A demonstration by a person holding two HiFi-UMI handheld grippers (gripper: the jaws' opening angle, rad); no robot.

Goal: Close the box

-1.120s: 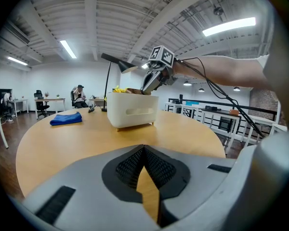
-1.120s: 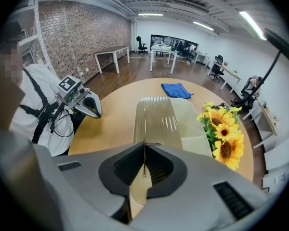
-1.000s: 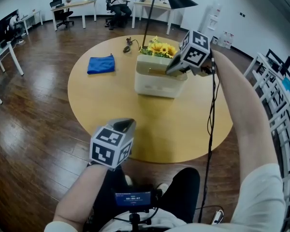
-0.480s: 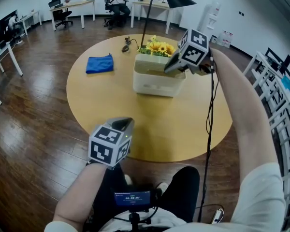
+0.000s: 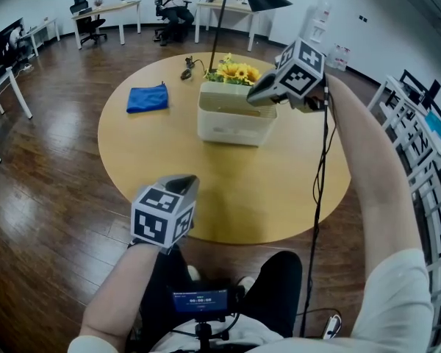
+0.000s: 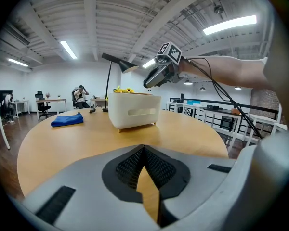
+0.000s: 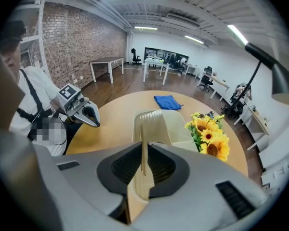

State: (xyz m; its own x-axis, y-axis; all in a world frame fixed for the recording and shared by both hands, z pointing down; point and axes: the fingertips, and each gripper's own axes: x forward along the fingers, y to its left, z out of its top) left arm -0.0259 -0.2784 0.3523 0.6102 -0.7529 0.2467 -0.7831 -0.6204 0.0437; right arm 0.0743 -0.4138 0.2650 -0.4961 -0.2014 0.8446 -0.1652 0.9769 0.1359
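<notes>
- Box in the middle: a cream rectangular plastic box [image 5: 231,127] sits on the round wooden surface [image 5: 279,190], towards its far side.
- Its thin cream lid [image 7: 149,121] stands raised over the opening, seen edge-on in the right gripper view.
- Right gripper [image 5: 256,95] is up at the box's top rim, its jaws clamped on that lid.
- What lies inside the box cannot be made out.
- Yellow sunflowers [image 5: 239,72] stand just beside the box, on its far side.
- Blue folded cloth [image 5: 147,98] lies well apart, off to the left.
- Left gripper [image 5: 184,184] hovers at the near edge, jaws pressed together with nothing between them.
</notes>
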